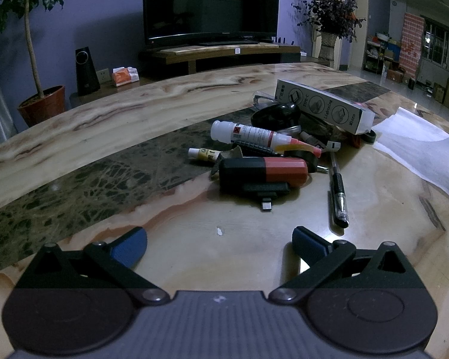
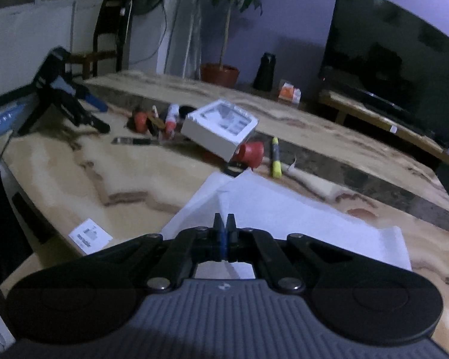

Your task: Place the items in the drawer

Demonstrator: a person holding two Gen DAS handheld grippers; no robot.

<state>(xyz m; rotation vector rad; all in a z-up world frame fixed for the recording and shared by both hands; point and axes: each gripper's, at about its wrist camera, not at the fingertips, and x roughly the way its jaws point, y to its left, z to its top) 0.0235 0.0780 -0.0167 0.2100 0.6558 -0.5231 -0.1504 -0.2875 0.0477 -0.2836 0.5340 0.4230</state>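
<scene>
A pile of small items lies on the marble table (image 1: 104,137): a white glue bottle (image 1: 242,133) with a red tip, a black-and-red device (image 1: 263,173), a black pen (image 1: 338,191) and a grey cable box (image 1: 323,104). My left gripper (image 1: 218,239) hovers open just before the pile, with nothing between its blue pads. My right gripper (image 2: 224,224) is shut on the near edge of a white paper sheet (image 2: 284,209), which rises in a ridge to the fingertips. The same sheet (image 1: 410,143) shows lifted in the left wrist view. No drawer is in view.
From the right wrist, the box (image 2: 221,128), a red cap (image 2: 251,152), a yellow marker (image 2: 275,158) and my left gripper (image 2: 101,113) lie beyond the sheet. A small white label (image 2: 89,236) sits near the table edge. A TV (image 1: 209,3), a potted plant (image 1: 42,104) and a speaker (image 1: 86,71) stand behind.
</scene>
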